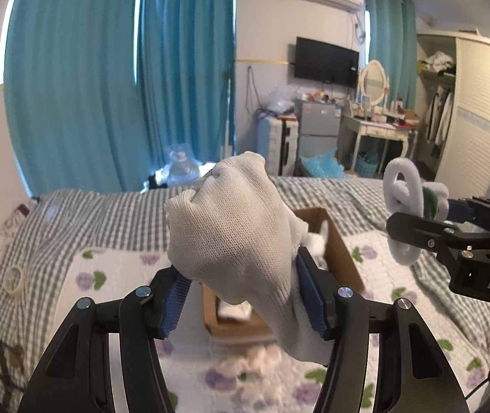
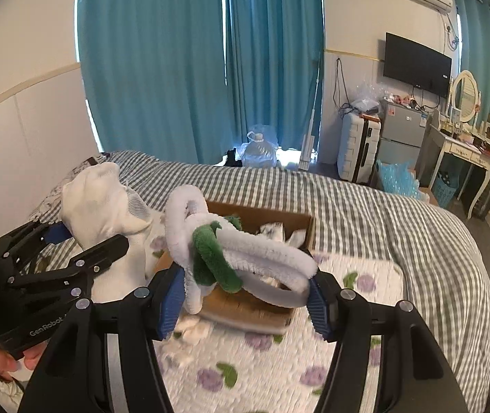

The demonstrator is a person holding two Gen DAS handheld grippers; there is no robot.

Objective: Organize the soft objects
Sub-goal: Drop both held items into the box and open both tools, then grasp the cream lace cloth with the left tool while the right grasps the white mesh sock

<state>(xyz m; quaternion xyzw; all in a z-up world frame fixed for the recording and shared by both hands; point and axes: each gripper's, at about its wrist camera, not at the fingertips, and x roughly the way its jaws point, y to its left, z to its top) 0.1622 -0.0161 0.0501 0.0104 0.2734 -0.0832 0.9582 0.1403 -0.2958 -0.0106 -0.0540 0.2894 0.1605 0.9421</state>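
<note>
Two bits of lettering can be read, both on the black plastic two-finger grippers. The right gripper [image 1: 417, 234], seen from the left wrist camera, carries pale capitals "DAS" on its side — the rest runs off the edge. The left gripper [image 2: 83, 241], seen from the right wrist camera, carries "GenRobot" in grey along its lower body.

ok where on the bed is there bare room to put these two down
Free: the floral quilt right of the cardboard box, and the gingham cover behind it. Crowded: the box holds white items, and cotton tufts lie at its near-left corner.
</note>
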